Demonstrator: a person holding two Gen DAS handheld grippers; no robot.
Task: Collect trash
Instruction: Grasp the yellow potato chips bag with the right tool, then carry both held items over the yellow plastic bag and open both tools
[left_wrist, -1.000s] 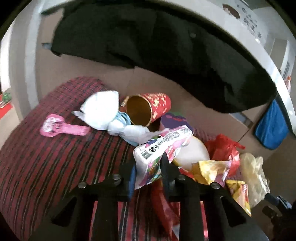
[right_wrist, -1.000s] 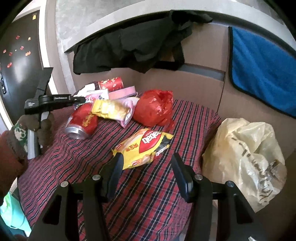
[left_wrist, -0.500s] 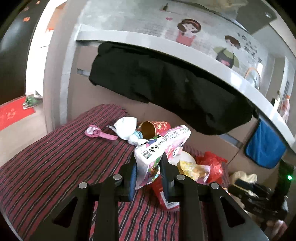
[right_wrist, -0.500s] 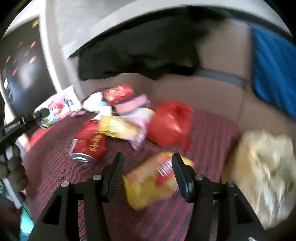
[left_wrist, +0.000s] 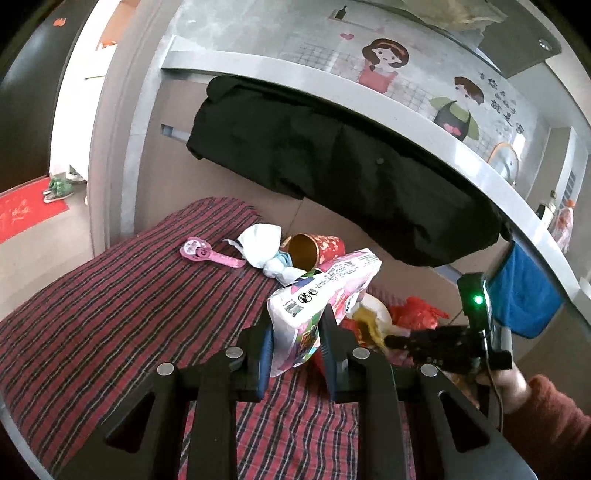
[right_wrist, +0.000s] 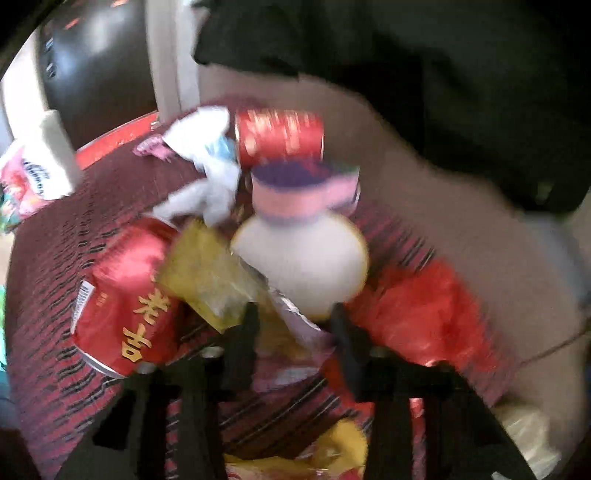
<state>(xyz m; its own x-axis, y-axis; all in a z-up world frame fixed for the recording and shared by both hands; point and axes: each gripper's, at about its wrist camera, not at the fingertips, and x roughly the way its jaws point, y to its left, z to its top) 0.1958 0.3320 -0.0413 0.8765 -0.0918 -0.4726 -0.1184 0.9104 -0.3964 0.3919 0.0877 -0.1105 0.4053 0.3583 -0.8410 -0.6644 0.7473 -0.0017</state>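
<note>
— Red-and-black striped cloth (left_wrist: 122, 295) is covering the table?

— Yes. Above it the left gripper (left_wrist: 295, 334) is clamping a pink-and-white printed wrapper pack (left_wrist: 319, 291), lifted clear. The right gripper (right_wrist: 291, 325) is closing over a crumpled silvery-yellow wrapper (right_wrist: 291, 325); contact is blurred. A red drink can (right_wrist: 122, 306) is lying just beside it.

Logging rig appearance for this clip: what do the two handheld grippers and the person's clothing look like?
Left gripper: matte black frame, silver bolt heads, blue-edged finger pads. Right gripper: same black build, blurred; the left view shows a green light and thin cable on it. A rust-red knit sleeve covers the arm.
</note>
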